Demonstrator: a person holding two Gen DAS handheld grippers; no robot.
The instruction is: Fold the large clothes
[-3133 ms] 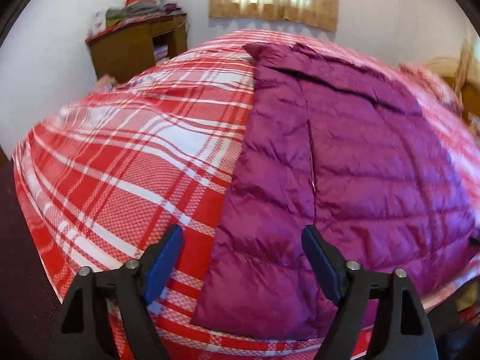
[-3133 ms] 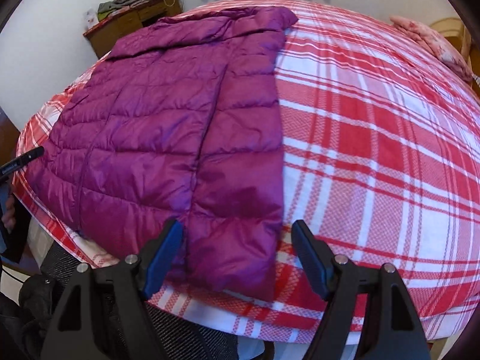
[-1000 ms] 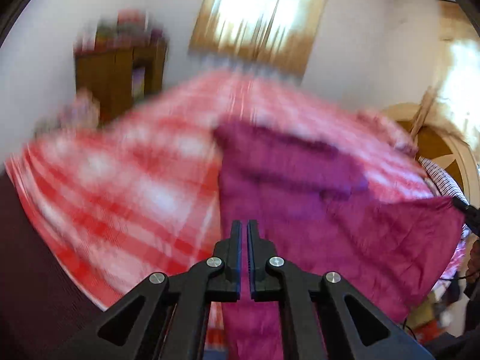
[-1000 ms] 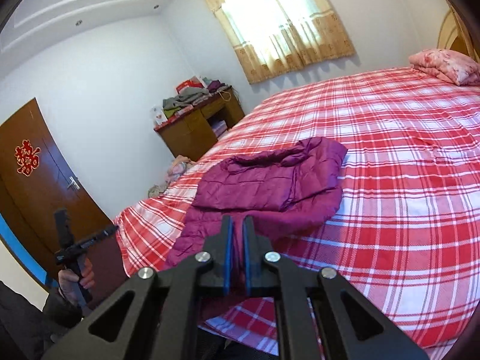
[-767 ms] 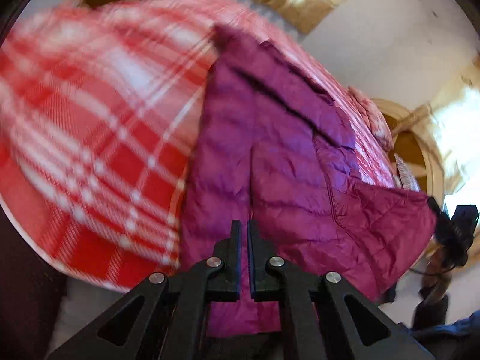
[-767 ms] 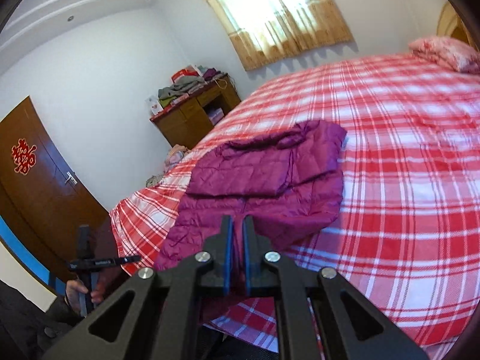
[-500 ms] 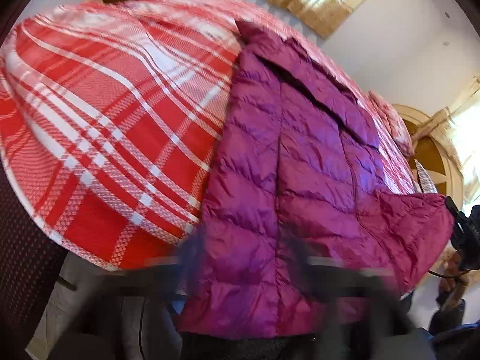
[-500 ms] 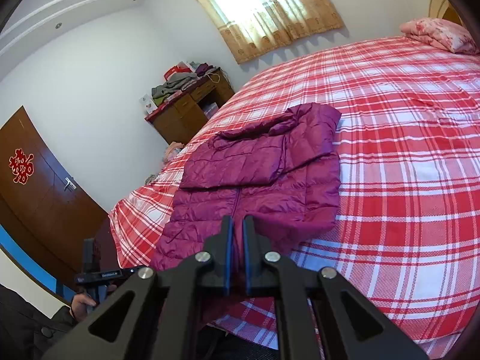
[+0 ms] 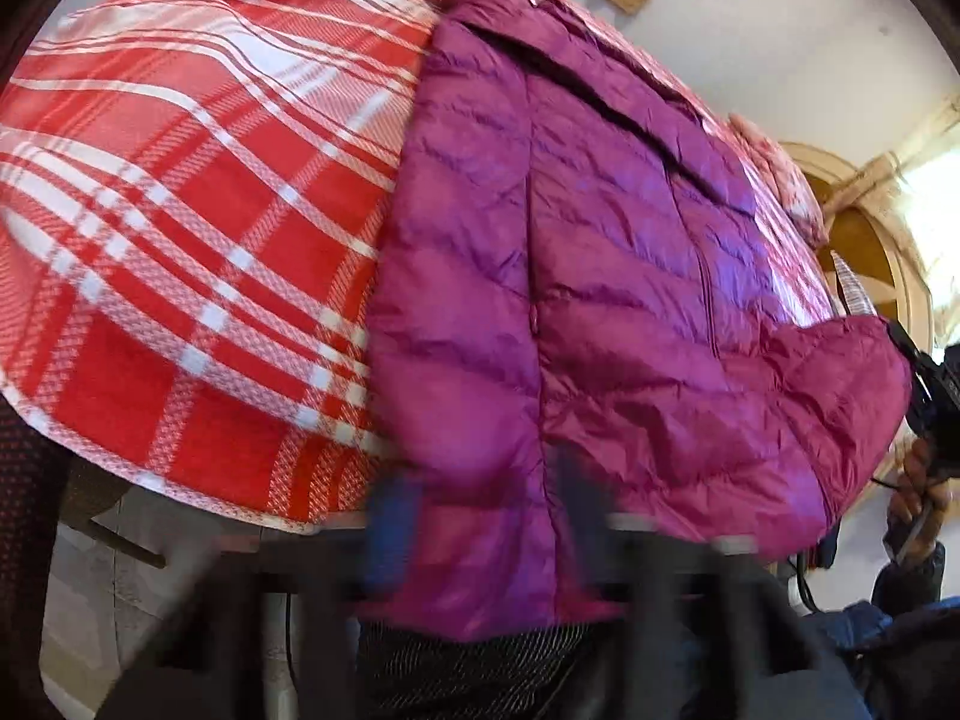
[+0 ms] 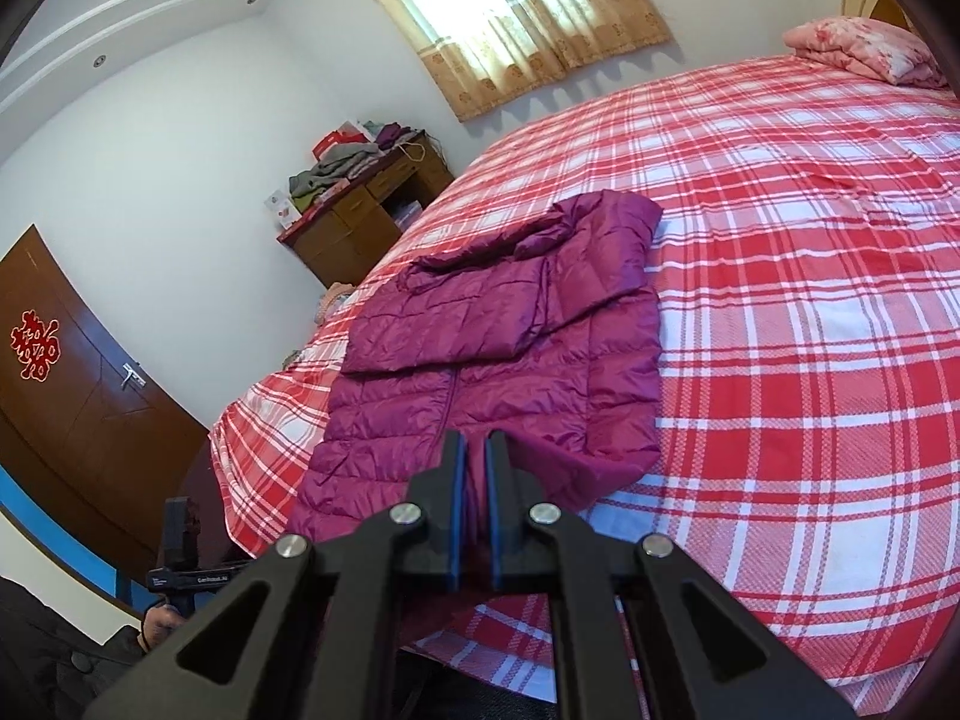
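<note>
your right gripper (image 10: 474, 516) pinches hem corner of purple jacket (image 10: 498, 348), pads nearly together. your left gripper (image 9: 480, 540) blurred, jaws closing, jacket hem between them; grip unclear. jacket lies on red plaid bed (image 10: 810, 330) near its edge, sleeve folded across chest.

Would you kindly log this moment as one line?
stage: hem regrasp | purple jacket: on bed | left claw: closing around hem | right claw: shut on hem corner
</note>
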